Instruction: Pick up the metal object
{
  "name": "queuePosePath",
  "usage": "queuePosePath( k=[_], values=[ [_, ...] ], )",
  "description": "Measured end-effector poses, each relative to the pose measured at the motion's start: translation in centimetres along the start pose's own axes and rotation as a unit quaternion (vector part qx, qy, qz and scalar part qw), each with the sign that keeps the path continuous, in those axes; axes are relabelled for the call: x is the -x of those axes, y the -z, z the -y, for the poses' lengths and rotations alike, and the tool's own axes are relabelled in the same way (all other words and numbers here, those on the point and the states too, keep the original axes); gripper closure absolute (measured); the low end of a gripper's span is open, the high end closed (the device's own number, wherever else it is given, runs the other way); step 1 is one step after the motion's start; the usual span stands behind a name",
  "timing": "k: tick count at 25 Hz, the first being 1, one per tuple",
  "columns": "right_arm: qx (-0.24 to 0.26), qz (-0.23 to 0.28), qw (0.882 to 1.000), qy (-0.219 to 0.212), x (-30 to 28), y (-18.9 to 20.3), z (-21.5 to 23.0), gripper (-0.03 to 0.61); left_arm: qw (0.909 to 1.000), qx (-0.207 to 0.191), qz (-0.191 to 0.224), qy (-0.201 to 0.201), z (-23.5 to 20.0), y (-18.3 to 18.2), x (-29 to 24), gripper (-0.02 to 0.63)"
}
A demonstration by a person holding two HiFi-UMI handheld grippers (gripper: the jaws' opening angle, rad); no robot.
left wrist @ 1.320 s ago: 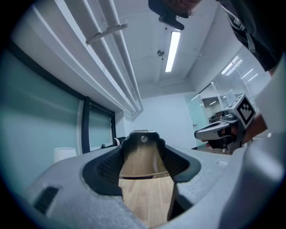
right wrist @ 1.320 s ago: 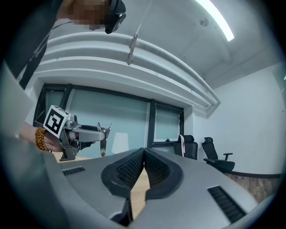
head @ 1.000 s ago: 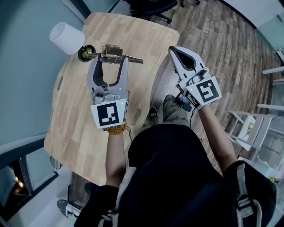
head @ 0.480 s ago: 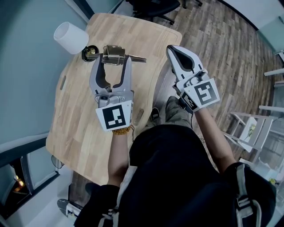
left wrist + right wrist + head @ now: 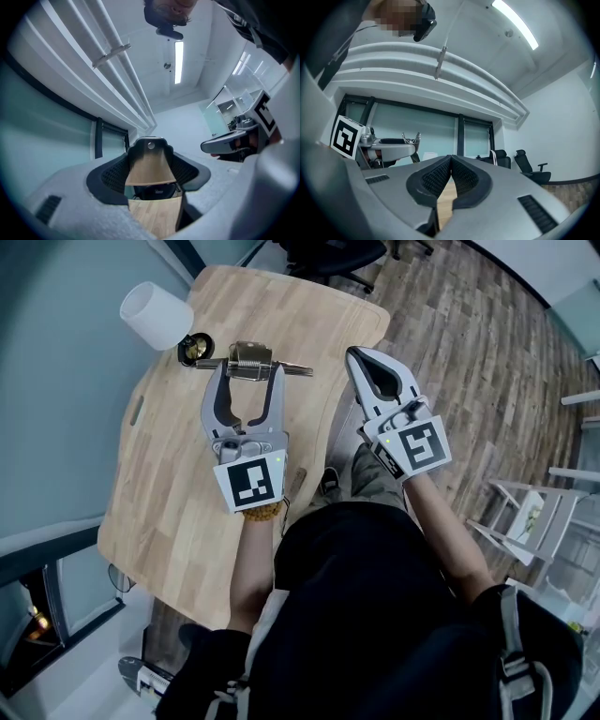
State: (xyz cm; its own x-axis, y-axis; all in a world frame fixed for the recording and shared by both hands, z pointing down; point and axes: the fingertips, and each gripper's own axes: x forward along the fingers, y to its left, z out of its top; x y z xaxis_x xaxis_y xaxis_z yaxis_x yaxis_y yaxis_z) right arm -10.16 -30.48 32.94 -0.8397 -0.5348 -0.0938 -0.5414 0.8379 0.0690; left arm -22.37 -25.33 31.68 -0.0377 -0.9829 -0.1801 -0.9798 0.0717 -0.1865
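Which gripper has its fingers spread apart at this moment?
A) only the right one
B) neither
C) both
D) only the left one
D: the left gripper has its fingers wide apart at the metal object, while the right gripper has its fingers pressed together on nothing.

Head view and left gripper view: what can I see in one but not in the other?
Only the head view shows the white cup, the metal object and the wooden floor. Only the left gripper view shows the ceiling light. Both show the left gripper with its jaws apart, the right gripper and the wooden table.
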Motion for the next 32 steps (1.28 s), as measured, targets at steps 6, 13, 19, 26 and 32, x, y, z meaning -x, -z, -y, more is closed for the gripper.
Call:
queuePosePath(
  k=[6, 13, 19, 26, 32],
  values=[
    [-0.006, -0.008, 1.0, -0.01, 0.3, 0.8, 0.9, 0.575, 1.0, 0.003, -0.008, 0.0, 0.1, 1.3, 0.1, 0.321],
    [0.012, -0.02, 1.0, -0.015, 1.4, 1.7, 0.7, 0.575, 0.9997, 0.007, -0.022, 0.003, 0.7, 2.8, 0.0, 0.321],
    [0.013, -0.028, 0.999, -0.02, 1.7, 2.3, 0.8, 0.575, 0.9995, 0.011, -0.028, 0.007, 1.2, 3.2, -0.2, 0.321],
    [0.011, -0.032, 0.999, -0.014, 2.0, 2.5, 1.4, 0.575, 0.9995, 0.007, -0.028, 0.01, 1.6, 3.2, -0.4, 0.321],
    [0.011, -0.038, 0.999, -0.021, 1.9, 2.9, 1.2, 0.575, 0.9993, 0.005, -0.034, 0.016, 2.2, 3.4, -0.7, 0.321]
  ],
)
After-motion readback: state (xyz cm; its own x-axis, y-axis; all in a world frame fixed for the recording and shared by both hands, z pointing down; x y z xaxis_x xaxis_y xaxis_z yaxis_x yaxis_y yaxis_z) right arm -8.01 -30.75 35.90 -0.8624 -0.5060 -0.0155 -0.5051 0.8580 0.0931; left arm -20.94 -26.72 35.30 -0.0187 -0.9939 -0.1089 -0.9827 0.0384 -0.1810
